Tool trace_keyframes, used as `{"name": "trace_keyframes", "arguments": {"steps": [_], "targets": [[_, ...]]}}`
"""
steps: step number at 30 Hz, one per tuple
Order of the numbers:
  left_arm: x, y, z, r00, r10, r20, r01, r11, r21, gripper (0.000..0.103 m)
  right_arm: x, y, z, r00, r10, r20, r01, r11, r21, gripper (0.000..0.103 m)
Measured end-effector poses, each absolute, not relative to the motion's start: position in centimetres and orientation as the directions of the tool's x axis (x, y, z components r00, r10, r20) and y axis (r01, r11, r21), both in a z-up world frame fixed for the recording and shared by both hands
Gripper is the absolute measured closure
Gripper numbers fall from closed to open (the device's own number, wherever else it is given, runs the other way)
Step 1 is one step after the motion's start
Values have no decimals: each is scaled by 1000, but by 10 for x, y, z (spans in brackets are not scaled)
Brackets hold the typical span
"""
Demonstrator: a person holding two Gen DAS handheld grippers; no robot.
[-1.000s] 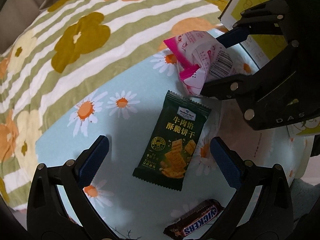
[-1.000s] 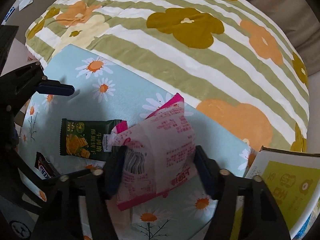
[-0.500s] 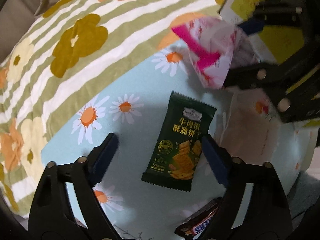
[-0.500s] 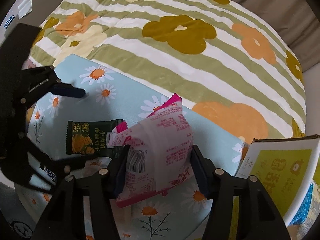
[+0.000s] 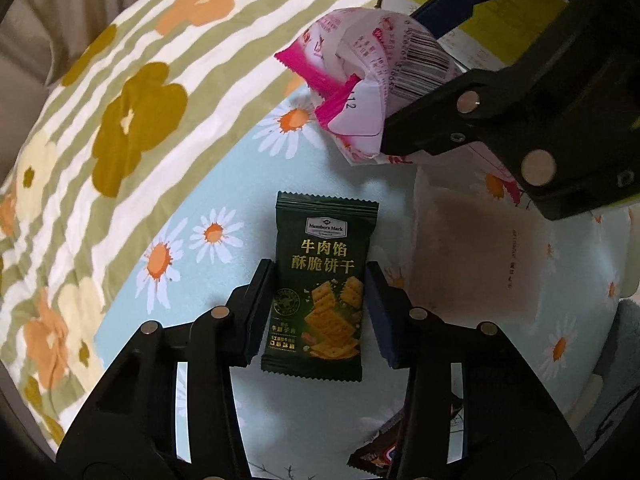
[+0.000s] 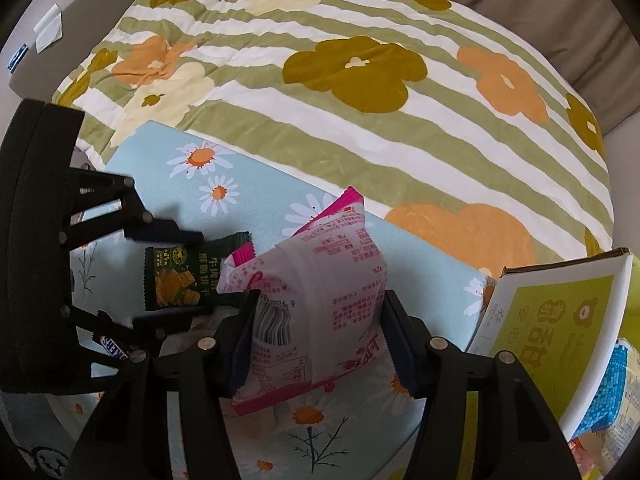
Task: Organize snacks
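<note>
A dark green cracker packet (image 5: 320,280) lies flat on the pale blue daisy cloth (image 5: 224,184). My left gripper (image 5: 319,270) points down over it, jaws closing, and both pads touch the packet's long sides. From the right wrist view the same packet (image 6: 188,276) sits between the left gripper's (image 6: 198,274) fingers. A puffy pink and white snack bag (image 6: 320,300) is held off the cloth with my right gripper (image 6: 320,296) shut on it. The bag (image 5: 372,80) and right gripper (image 5: 404,80) hang at the left wrist view's upper right.
A Snickers bar (image 5: 380,452) lies near the left gripper's base. A pale translucent packet (image 5: 472,252) rests on the cloth to the right of the green one. An open yellow and white box (image 6: 560,320) stands at the right. A green striped flowered quilt (image 6: 360,120) lies beyond the cloth.
The left jaws have closed from wide open down onto the green packet's sides. The right gripper has lifted the pink bag a little and keeps hold of it.
</note>
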State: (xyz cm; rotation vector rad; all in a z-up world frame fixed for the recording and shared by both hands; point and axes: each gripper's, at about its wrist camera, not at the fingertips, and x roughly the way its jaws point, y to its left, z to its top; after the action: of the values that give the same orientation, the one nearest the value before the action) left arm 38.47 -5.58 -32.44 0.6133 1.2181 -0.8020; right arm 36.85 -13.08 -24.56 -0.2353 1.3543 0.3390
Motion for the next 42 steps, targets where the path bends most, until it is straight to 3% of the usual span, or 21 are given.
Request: {"name": "trace_keyframes", "arguments": {"steps": [11,24,33,42], "targets": [[382,-31,-308,136,-247,-960,746,663,-65,62,357,-133,-224,247,140,-959,-290,955,64,49],[368,-19,-202,267,-369,-891,716,695,-73,62,316,-148,-122,439,162,-884,-201,976,79,49],[344,-76,-138,351,-405,-844,734,679,-21,62,268,-207,-64,566,175,-806,-160,982,101,49],[311,-178,-122,379,-402,-834,684,728,-40,62,226,-311,-46,610,184,-770,-171,980,99,49]]}}
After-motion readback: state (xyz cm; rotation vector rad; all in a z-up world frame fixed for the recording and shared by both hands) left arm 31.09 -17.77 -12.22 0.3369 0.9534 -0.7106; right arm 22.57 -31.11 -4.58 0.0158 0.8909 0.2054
